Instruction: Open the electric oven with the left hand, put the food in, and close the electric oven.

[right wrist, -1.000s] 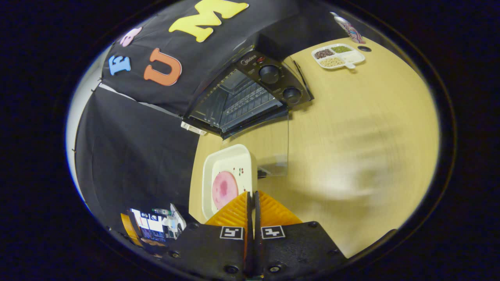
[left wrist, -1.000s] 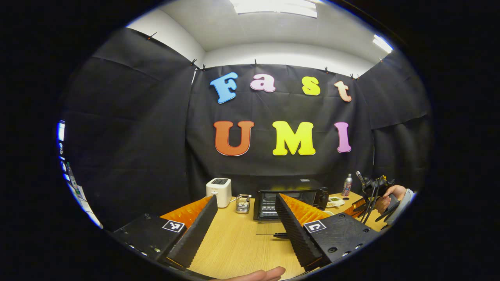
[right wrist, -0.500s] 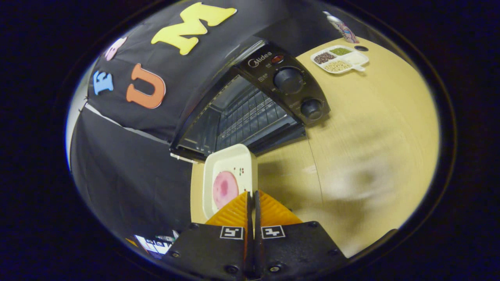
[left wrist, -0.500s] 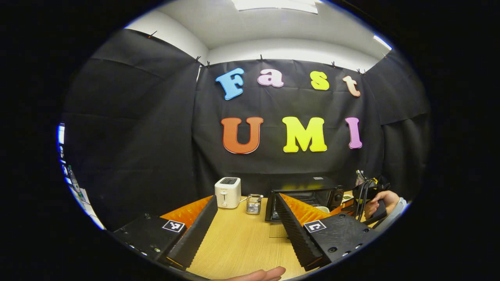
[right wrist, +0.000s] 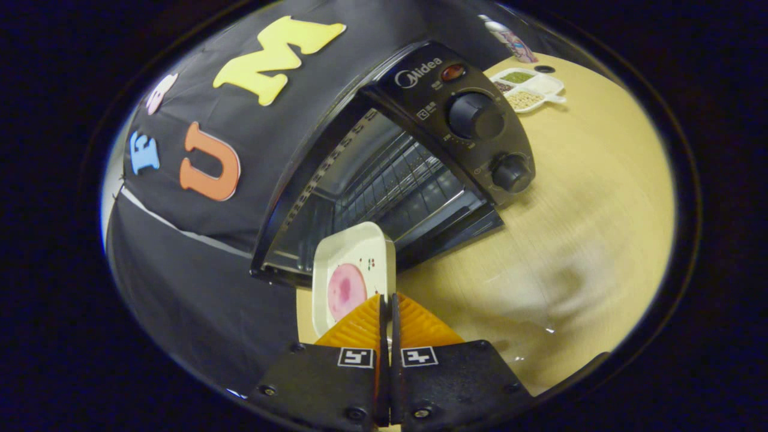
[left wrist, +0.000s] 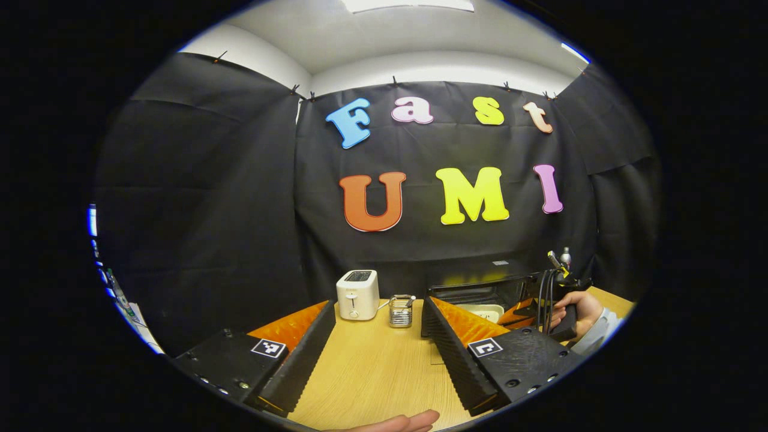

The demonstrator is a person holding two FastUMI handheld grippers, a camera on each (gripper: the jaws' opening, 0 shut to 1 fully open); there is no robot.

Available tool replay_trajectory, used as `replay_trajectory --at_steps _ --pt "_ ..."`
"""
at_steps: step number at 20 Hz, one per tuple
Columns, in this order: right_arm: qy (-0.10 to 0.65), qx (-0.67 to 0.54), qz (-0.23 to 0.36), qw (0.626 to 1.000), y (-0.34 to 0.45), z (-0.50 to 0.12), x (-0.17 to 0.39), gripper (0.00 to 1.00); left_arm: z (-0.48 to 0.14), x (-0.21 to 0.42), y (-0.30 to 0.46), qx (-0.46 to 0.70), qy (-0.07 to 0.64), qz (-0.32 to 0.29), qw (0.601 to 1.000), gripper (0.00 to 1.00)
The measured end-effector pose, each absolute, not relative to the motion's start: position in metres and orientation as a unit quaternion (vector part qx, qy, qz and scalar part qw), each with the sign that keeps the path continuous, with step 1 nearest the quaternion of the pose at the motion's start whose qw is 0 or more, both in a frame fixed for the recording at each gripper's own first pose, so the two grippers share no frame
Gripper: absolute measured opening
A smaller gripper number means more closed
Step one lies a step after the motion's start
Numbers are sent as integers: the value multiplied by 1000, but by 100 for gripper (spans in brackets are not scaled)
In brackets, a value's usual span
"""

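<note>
Electric oven (right wrist: pixel 384 162) stands open on the table (right wrist: pixel 588 198), wire rack showing, glass door dropped flat toward the near side. Right gripper (right wrist: pixel 387 300) is clamped on the rim of the white tray (right wrist: pixel 354 264), which carries the pink food (right wrist: pixel 343 289) — its far edge sits at the oven mouth. Left gripper (left wrist: pixel 378 336) hangs empty over the table, fingers wide apart, left of the oven. Judgement: keep the tray level, clear the door, slide it straight along the rack — then release.
</note>
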State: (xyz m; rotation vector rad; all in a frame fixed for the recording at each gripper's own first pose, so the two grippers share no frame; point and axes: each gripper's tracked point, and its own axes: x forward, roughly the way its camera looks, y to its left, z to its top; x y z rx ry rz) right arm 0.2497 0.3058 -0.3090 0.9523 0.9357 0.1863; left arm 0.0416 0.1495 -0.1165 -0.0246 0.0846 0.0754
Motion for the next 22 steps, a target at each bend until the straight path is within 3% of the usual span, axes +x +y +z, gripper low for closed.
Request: replay_trajectory --at_steps 5,6,13,14,17,20,22 --pt "351 526 8 775 291 -310 291 5 -126 45 162 -8 52 48 997 95" --pt "339 536 -5 773 289 -312 298 2 -128 46 162 -9 55 48 997 94" --pt "291 567 -15 771 304 -322 336 8 -142 46 169 -13 69 57 996 94" --pt "275 557 -21 783 300 -324 341 5 -143 46 170 -13 71 60 996 94" --pt "230 510 -31 828 291 -333 350 8 -153 47 170 -16 82 63 995 94" --pt "203 480 -3 854 297 -327 345 8 -159 49 174 -12 92 74 993 94" --pt "181 451 10 874 299 -323 343 19 -165 48 175 -7 99 81 992 94"
